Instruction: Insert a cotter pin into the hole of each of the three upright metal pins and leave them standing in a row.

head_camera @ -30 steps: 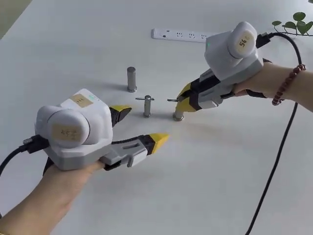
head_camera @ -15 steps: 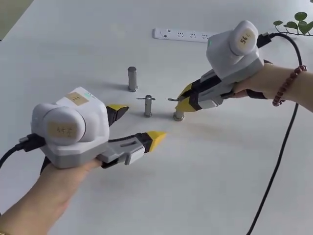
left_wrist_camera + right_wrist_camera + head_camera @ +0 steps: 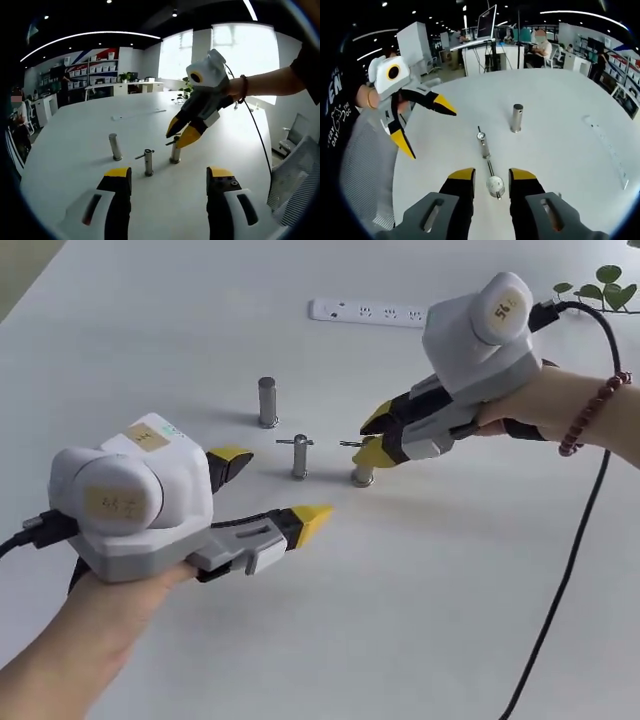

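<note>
**Head view.** I am holding my right gripper (image 3: 374, 436) at the top of the near pin (image 3: 363, 476). Its jaws are narrowly parted above and below the pin's head and are clamping nothing. The second cotter pin (image 3: 350, 444) is sticking out of that pin toward 9 o'clock. The middle pin (image 3: 299, 458), at 9 o'clock of the near one, is carrying the seated cotter pin (image 3: 287, 441). The far pin (image 3: 267, 401), at 11 o'clock of the middle one, is standing bare. My left gripper (image 3: 270, 485) is hovering at 7 o'clock of the row, jaws wide and empty.

**Left gripper view.** I am looking between wide jaws at all three pins standing on the table (image 3: 75, 150), well apart from my tips.

**Right gripper view.** The near pin's head is sitting between my jaws with a gap on each side. A thin wire is running off toward 12 o'clock. It is probably the second cotter pin, though it is too fine to tell how far through it sits.

**Judgement.** I am finishing the second of three insertions. Next I am planning to back the right gripper off without tipping the near pin. Then I need to fetch a cotter pin for the far pin and line it up with the cross hole.
</note>
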Motion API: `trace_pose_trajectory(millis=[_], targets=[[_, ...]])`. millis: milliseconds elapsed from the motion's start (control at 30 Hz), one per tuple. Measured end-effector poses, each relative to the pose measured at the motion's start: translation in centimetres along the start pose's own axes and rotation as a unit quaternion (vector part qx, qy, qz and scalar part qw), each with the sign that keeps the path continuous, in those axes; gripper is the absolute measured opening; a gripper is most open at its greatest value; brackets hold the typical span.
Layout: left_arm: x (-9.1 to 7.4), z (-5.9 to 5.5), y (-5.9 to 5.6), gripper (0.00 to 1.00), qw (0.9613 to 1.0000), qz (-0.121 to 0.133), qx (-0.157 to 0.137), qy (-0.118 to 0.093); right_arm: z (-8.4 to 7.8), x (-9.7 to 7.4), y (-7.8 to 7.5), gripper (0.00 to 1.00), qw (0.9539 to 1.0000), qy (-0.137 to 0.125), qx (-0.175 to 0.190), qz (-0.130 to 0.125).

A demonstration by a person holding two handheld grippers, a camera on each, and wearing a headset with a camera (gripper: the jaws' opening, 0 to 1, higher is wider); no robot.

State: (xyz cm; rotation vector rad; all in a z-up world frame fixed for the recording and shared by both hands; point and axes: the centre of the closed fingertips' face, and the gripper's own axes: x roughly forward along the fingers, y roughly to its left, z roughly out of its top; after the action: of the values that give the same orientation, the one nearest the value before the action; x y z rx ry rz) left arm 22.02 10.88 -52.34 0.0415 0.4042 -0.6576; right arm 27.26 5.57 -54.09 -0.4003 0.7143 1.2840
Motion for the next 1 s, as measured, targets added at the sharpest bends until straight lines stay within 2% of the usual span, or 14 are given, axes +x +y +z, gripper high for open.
trace_pose_trajectory(millis=[67,133,233,333,433,533,600,767,900,1000], targets=[[-0.3,0.4,0.0,0.61,1.0,0.001,0.005,-0.002,0.9,0.0,0.0,0.24,0.9998,-0.014,0.016,-0.002],[-0.4,0.3,0.1,0.63,0.9999,0.004,0.009,0.004,1.4,0.0,0.0,0.24,0.9996,-0.023,0.013,-0.008],[-0.8,0.3,0.2,0.66,0.9998,0.007,0.016,0.007,2.3,0.7,-0.7,0.25,0.9986,-0.039,0.027,-0.022],[-1.1,0.3,0.3,0.67,0.9999,0.006,0.008,0.006,3.2,1.4,-1.5,0.25,0.9972,-0.053,0.037,-0.038],[-1.5,0.4,0.3,0.72,1.0,0.004,0.003,0.003,4.4,2.3,-2.1,0.25,0.9956,-0.07,0.027,-0.055],[-1.8,0.2,0.4,0.75,0.9999,0.004,0.005,0.01,5.0,3.1,-2.4,0.24,0.9948,-0.075,0.029,-0.062],[-1.9,-0.2,0.5,0.78,0.9998,0.002,0.002,0.018,5.5,3.8,-3.2,0.23,0.9936,-0.083,0.032,-0.071],[-2.1,-0.3,0.6,0.82,0.9999,-0.001,-0.004,0.015,6.5,5.6,-4.4,0.23,0.9911,-0.093,0.042,-0.086],[-2.2,-0.3,0.6,0.87,0.9999,-0.002,-0.002,0.016,6.8,6.9,-5.0,0.23,0.9907,-0.09,0.044,-0.092],[-2.2,-0.3,0.7,0.88,0.9999,-0.003,-0.003,0.015,7.0,7.7,-5.4,0.23,0.9896,-0.093,0.061,-0.092]])
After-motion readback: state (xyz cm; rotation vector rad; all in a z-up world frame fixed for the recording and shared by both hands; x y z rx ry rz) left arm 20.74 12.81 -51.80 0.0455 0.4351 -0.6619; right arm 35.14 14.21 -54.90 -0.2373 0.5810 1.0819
